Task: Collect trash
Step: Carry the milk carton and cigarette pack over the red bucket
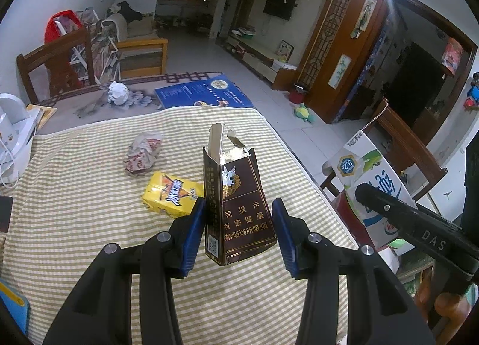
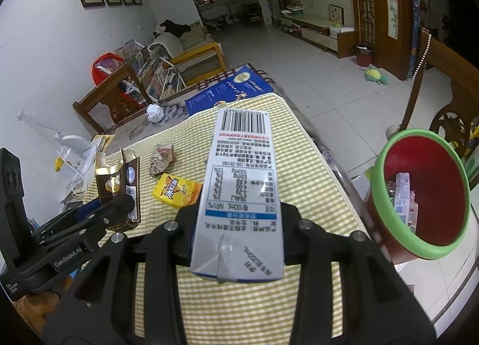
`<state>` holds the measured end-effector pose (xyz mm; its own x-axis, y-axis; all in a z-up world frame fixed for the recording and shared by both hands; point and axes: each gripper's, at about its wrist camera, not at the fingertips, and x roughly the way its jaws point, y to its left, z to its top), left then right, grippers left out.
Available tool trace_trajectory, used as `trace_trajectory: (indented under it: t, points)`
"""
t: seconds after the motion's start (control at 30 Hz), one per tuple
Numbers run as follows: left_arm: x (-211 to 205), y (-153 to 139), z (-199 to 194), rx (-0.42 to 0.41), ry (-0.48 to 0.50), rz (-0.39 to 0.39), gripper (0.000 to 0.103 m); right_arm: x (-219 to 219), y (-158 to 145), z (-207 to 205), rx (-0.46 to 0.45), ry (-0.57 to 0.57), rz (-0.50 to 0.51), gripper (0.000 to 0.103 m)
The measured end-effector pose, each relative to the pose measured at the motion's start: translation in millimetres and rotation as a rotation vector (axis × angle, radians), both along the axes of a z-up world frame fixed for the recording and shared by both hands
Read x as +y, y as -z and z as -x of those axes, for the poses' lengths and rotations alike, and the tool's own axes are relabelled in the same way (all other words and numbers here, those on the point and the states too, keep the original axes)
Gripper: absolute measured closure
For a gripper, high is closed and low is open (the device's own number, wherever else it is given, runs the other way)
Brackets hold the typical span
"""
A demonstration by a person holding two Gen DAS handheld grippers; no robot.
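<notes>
Left tool [image 1: 239,234]: black arms with blue pads, clamped on a torn-open dark brown cigarette pack [image 1: 236,198]; the left pad presses the pack's side, while the right pad shows a sliver of gap in the left wrist view. The pack stands upright, lifted above the table.
Right tool [image 2: 238,234]: black, closed on a white and blue milk carton [image 2: 239,192] held lengthwise, barcode end pointing away, folded base towards the camera. The carton hides the pads.
Table [image 1: 89,270]: covered with a yellow and white checked cloth [image 2: 299,183].
Trash on the cloth: a yellow drink carton [image 1: 172,195] lying on its side just beyond the left tool; a crumpled printed paper wrapper [image 1: 143,153] just behind it, apart from it.
Bin: a red round bucket with a green rim [image 2: 419,198] beside the table's right edge, near the right tool; some packaging already lies inside.
Left edge: a white appliance [image 1: 15,132] at the table's side.
Far end of table: bare patterned surface beyond the cloth, with a crumpled white paper ball [image 1: 118,93] and a flat blue printed board [image 1: 203,93].
Beyond: a dark wooden chair [image 1: 54,66], tiled floor, a green soft toy [image 2: 375,74] on it.
</notes>
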<state>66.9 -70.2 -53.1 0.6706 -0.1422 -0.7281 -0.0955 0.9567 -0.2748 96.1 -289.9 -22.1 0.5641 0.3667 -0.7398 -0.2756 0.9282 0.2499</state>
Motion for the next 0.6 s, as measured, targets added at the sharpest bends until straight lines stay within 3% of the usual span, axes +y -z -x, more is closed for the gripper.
trace_trajectory:
  t: [0.6]
  points:
    - [-57.0, 2.7, -19.7, 0.021, 0.055, -0.012, 0.06, -57.7, 4.8, -14.4, 0.021, 0.051, 0.002, 0.066]
